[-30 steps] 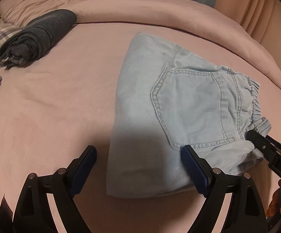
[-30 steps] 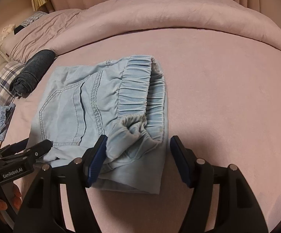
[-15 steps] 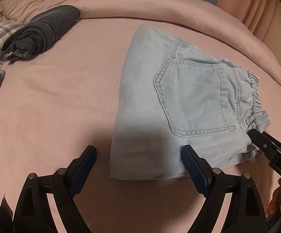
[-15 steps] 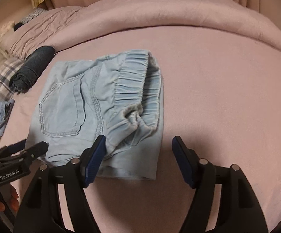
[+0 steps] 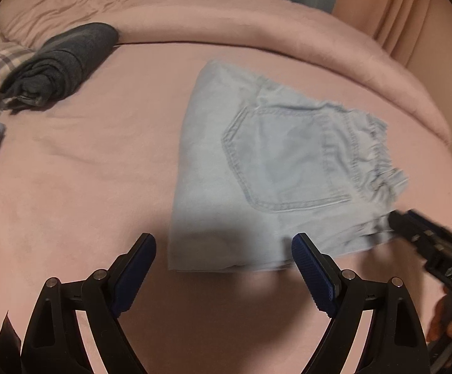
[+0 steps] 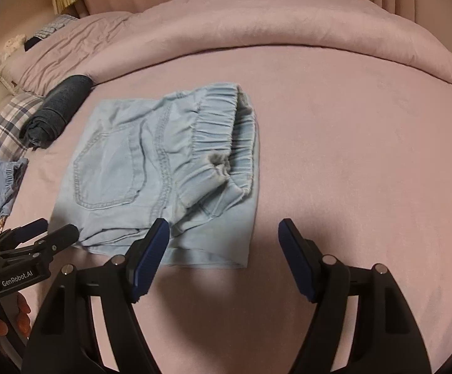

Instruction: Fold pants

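The light blue denim pants lie folded in a compact square on the pink bed, back pocket up and elastic waistband to the right. My left gripper hovers open over the near left edge of the pants, with nothing pressed between its pads. My right gripper is open just above the near right corner, also gripping nothing. In the left wrist view the right gripper's tips reach the waistband corner. The left gripper shows at the pants' left corner in the right wrist view.
A rolled dark grey garment lies at the far left beside a plaid pillow. Another small blue garment sits at the left edge. A bunched pink duvet runs along the back, with curtains behind.
The folded pants now sit a little farther from both grippers' fingertips than before. The right jaws stand slightly wider. The pants themselves keep their shape.
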